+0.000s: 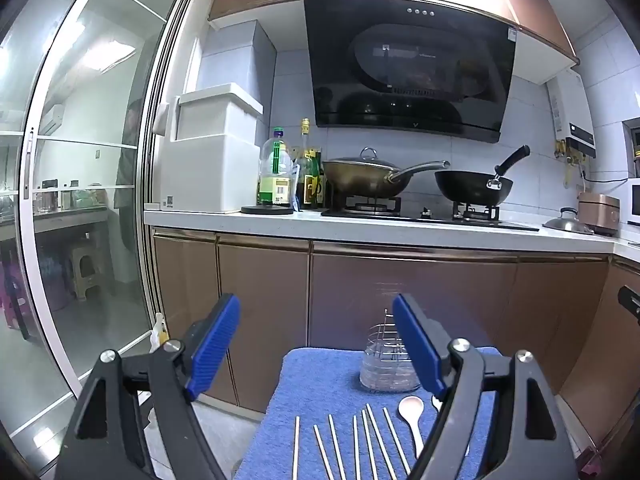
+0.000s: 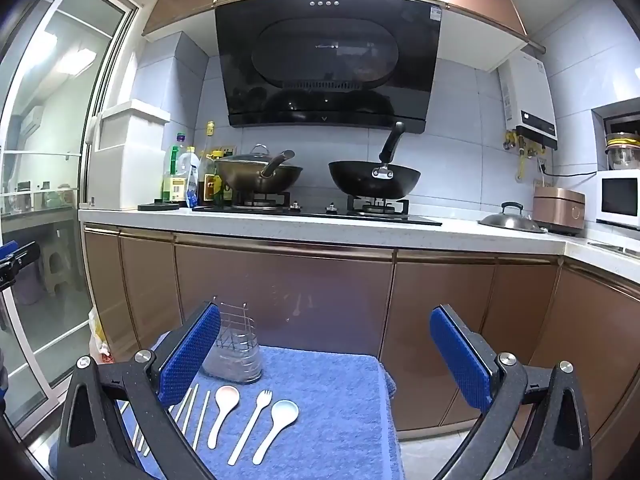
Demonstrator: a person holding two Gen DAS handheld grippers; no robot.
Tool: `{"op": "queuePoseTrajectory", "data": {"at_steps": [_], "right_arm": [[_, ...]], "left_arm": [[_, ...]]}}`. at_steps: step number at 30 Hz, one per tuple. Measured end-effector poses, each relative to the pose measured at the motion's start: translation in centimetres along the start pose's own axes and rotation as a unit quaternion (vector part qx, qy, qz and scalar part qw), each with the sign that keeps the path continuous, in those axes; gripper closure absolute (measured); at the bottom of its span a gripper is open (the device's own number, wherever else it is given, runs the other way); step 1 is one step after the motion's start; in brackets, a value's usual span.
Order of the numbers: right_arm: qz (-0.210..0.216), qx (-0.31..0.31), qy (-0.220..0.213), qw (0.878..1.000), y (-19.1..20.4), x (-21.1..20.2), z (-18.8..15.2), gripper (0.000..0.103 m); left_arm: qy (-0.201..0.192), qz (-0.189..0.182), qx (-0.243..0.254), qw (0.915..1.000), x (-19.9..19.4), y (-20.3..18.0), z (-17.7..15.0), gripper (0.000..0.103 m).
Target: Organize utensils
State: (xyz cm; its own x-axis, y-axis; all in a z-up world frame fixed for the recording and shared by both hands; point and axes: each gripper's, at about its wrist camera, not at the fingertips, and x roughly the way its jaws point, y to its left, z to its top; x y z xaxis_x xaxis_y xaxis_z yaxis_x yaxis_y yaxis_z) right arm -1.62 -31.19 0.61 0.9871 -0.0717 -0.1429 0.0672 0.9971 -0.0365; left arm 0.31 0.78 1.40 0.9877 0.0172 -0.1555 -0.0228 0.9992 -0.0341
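Note:
A clear utensil holder with a wire rack stands at the far edge of a blue towel. Several chopsticks lie side by side in front of it. A pinkish spoon, a white fork and a pale blue spoon lie to their right. My left gripper is open and empty above the chopsticks. My right gripper is open and empty above the towel's right part.
Brown cabinet doors stand just behind the towel under a white counter. Two woks sit on the stove, with bottles to the left. A glass sliding door is on the left.

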Motion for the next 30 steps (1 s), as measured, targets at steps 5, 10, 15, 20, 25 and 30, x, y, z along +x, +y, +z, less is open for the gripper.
{"op": "queuePoseTrajectory", "data": {"at_steps": [5,10,15,20,25,30], "right_arm": [[0.0,0.003,0.001,1.0,0.1,0.1,-0.2,0.0],[-0.001,0.003,-0.001,1.0,0.0,0.3,-0.2,0.0],[-0.003,0.005,-0.004,1.0,-0.1,0.4,-0.1,0.0],[-0.002,0.001,-0.004,1.0,0.1,0.4,-0.1,0.0],[-0.001,0.0,0.0,1.0,0.0,0.8,-0.2,0.0],[-0.001,0.002,0.002,1.0,-0.1,1.2,-0.2,0.0]], "left_arm": [[-0.001,0.003,-0.013,0.9999,0.5,0.2,-0.5,0.025],[-0.006,0.001,-0.033,0.9994,0.7,0.8,-0.5,0.025],[-0.002,-0.002,-0.033,0.9994,1.1,1.1,-0.7,0.025],[0.011,-0.008,-0.03,0.9995,1.8,1.4,-1.0,0.025],[0.024,-0.008,-0.025,0.9994,2.6,1.6,-1.5,0.025],[0.034,-0.005,-0.018,0.9992,3.1,1.4,-1.9,0.025]]}}
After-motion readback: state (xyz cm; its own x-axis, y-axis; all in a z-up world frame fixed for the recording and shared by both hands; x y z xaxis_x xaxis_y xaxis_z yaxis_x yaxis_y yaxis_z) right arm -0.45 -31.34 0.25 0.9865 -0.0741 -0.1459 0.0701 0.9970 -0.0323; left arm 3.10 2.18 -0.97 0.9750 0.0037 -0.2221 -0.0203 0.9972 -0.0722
